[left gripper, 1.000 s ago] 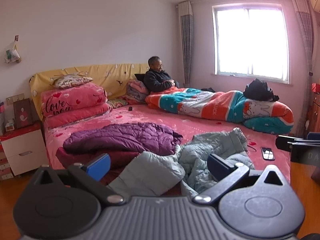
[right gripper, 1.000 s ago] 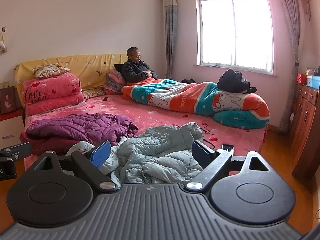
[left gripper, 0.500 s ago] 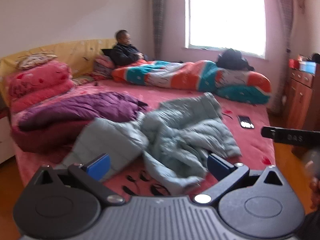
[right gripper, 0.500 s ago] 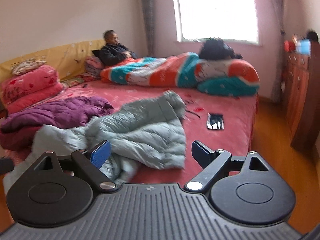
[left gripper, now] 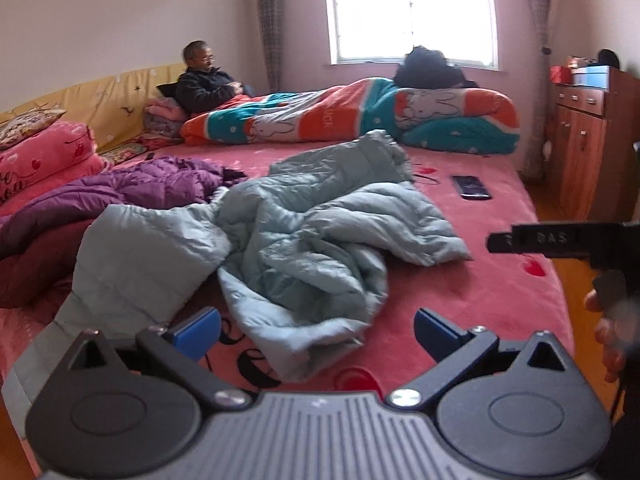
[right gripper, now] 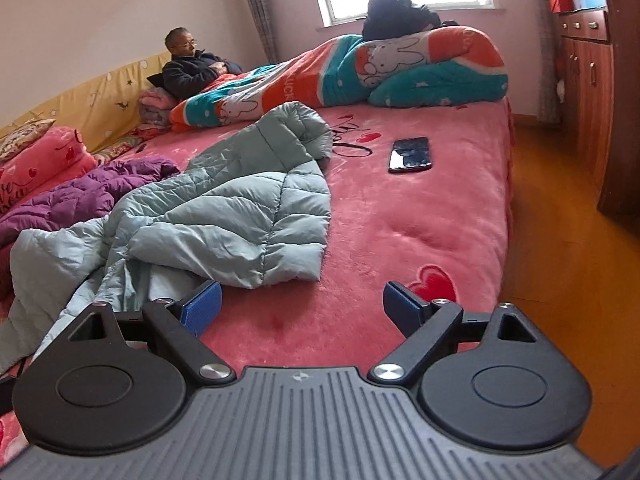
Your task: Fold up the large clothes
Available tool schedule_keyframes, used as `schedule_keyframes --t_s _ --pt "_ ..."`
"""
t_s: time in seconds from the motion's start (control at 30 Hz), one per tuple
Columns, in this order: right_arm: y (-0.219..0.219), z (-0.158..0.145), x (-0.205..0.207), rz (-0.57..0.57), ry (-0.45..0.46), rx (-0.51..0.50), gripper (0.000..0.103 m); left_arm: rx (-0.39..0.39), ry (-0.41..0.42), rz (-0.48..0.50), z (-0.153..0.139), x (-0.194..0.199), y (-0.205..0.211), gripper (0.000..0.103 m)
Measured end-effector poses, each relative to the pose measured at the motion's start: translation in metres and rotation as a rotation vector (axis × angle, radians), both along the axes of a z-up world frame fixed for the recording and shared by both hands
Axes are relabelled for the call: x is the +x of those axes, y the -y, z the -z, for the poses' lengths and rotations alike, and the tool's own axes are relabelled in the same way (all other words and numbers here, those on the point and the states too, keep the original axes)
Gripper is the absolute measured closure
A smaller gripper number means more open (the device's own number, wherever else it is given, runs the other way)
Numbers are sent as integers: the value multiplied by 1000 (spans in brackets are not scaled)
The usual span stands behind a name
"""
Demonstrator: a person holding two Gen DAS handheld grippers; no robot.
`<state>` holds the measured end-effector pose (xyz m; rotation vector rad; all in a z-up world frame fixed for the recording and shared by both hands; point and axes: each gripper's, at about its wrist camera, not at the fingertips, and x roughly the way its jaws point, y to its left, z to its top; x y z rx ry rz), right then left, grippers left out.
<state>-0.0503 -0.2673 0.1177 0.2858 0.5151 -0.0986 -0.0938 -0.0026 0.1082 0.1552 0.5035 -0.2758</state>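
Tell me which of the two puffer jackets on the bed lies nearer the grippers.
The pale green jacket, crumpled just ahead of both open grippers. The purple jacket lies farther back, toward the pillows.

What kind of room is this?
A bedroom, it looks like. There is a big bed with a pink cover, a rolled-up bunny quilt and pillows by the headboard. A wooden dresser stands near the window.

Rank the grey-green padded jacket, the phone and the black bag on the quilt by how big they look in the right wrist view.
1. Grey-green padded jacket, by far the largest.
2. Black bag, though it sits far back, so its true size is unsure.
3. Phone, slightly smaller-looking than the bag.
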Motion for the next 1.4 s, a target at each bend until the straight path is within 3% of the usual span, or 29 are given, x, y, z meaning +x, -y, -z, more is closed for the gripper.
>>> schedule_keyframes --t_s 0.3,0.43,0.6,0.77,0.93,1.2,1.33,1.4 --pt "20 19 53 -7 -5 56 0 -28 52 -269 -10 55 -57 1" --pt "21 23 70 -29 3 92 0 -142 -25 -331 -2 70 -73 1" --pt "23 29 86 -31 -4 75 0 -262 -124 -240 14 63 -62 1" --pt "36 36 95 -21 -28 147 0 -316 -188 -168 29 67 -45 1" --pt "46 43 109 -31 -34 274 0 -351 -253 -158 51 82 -34 4" --pt "58 59 122 -20 -56 459 0 -424 -307 -168 67 99 -29 25" --pt "54 61 127 -24 -79 442 0 -437 -316 -168 69 101 -26 32" --pt "52 60 127 -30 -80 428 0 -438 -314 -168 71 101 -27 42"
